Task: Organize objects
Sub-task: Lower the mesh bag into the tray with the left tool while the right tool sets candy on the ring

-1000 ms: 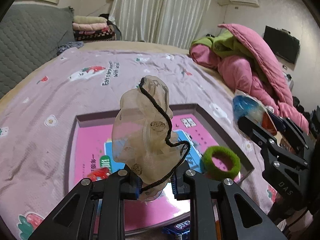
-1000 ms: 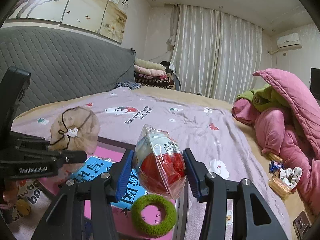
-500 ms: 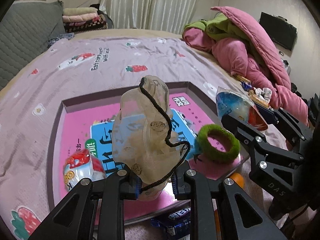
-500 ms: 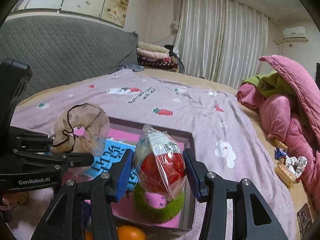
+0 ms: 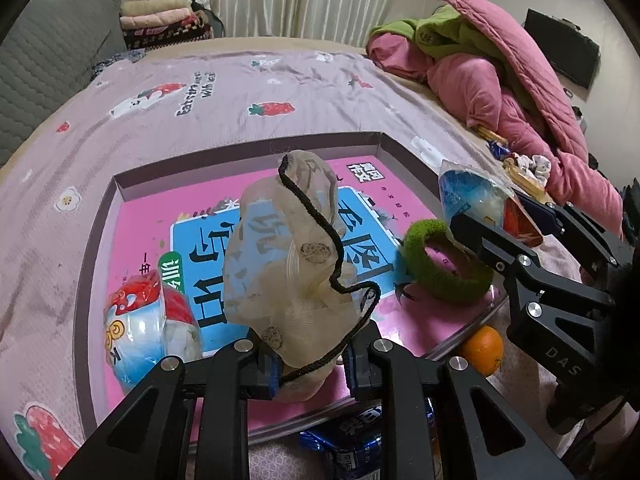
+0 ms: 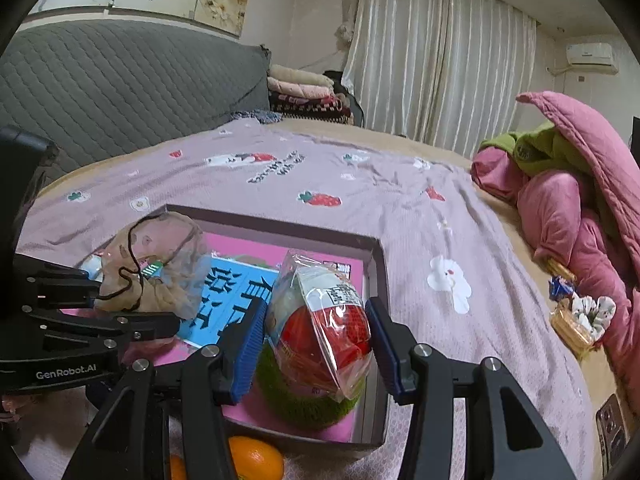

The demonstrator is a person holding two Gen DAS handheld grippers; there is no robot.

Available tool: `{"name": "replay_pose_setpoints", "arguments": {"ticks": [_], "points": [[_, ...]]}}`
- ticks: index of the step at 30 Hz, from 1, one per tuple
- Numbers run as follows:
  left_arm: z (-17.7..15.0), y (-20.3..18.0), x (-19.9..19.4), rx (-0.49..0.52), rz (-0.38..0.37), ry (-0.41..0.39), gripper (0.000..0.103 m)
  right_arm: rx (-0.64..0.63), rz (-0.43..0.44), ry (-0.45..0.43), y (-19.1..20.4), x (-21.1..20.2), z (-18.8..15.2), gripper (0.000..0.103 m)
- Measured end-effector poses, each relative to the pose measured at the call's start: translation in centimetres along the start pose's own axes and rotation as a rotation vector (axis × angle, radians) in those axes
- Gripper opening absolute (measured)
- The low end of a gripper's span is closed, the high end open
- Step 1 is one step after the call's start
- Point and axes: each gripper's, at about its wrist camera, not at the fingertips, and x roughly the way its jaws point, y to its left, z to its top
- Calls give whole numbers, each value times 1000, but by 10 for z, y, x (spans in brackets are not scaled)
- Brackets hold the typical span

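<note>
Lilac bedspread [image 6: 360,184] with strawberry print covers the bed. Grey quilted headboard [image 6: 120,92] at left. Folded blankets [image 6: 308,92] stacked beside it. Pale curtains [image 6: 440,72] at back. Pink quilt [image 5: 512,92] heaped with green garment [image 5: 436,32] at right. Air conditioner [image 6: 592,58] on wall. Dark screen [image 5: 560,52] on right wall.

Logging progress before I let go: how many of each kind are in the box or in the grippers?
Wrapped packets: 2, boxed packet, held packet in the right gripper.
Hair ties: 2, green hair tie in the box, sheer hair tie in the left gripper.
Books: 1, pink book lying in the box.
Total: 5
</note>
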Motion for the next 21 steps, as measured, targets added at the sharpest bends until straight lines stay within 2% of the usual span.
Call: {"name": "replay_pose_setpoints", "arguments": {"ticks": [21], "points": [[-5,-4,7,12,-29,59,29,11,4,84,-3,14,-8,51]]}}
